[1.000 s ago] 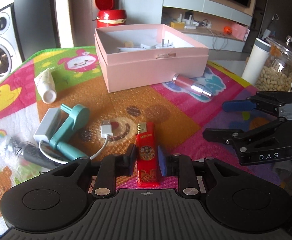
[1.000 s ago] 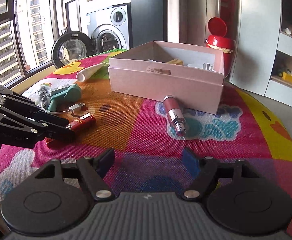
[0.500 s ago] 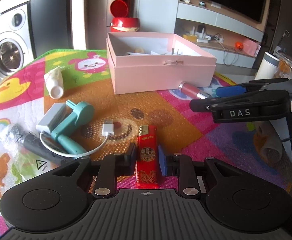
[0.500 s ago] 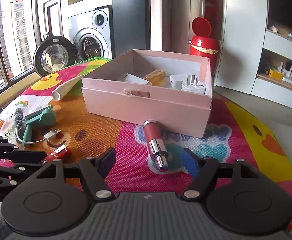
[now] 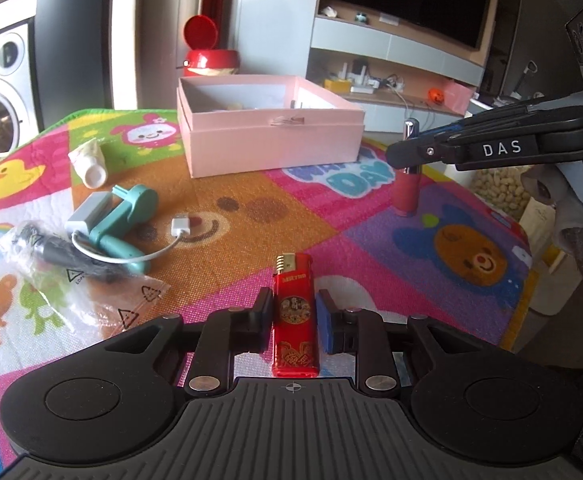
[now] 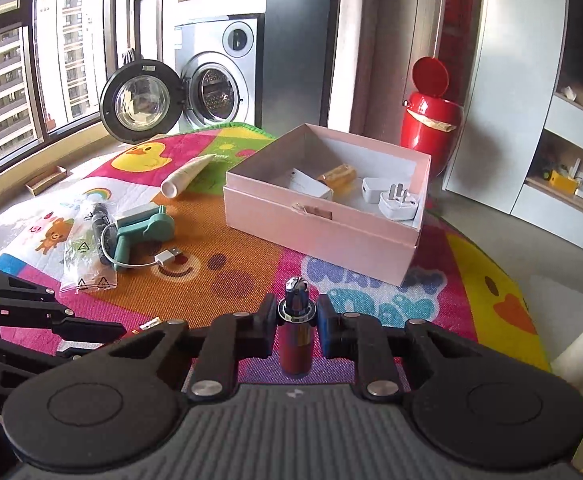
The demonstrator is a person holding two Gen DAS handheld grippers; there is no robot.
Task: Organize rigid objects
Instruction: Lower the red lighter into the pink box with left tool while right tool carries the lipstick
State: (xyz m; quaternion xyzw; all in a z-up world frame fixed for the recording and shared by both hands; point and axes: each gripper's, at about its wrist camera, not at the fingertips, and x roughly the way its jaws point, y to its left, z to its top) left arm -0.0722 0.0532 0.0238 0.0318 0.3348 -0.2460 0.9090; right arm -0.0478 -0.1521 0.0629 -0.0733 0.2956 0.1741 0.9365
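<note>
My left gripper (image 5: 293,312) is shut on a red lighter (image 5: 294,316) and holds it just above the colourful mat. My right gripper (image 6: 294,316) is shut on a pink and chrome trimmer (image 6: 295,336), which hangs upright; it also shows in the left wrist view (image 5: 407,192) under the right gripper's fingers (image 5: 471,148). The open pink box (image 6: 323,236) stands ahead of both grippers and holds white plugs (image 6: 397,204), a white card and a small orange item. The box also shows in the left wrist view (image 5: 275,148).
On the mat's left lie a teal hand tool (image 5: 127,216) with a white USB cable (image 5: 181,226), a plastic bag holding a dark item (image 5: 51,252) and a white tube (image 5: 89,164). A red bin (image 6: 431,116) and a washing machine (image 6: 211,88) stand beyond the table.
My right gripper has closed on the trimmer and lifted it upright off the mat. My left gripper has kept the lighter and drawn back from the box.
</note>
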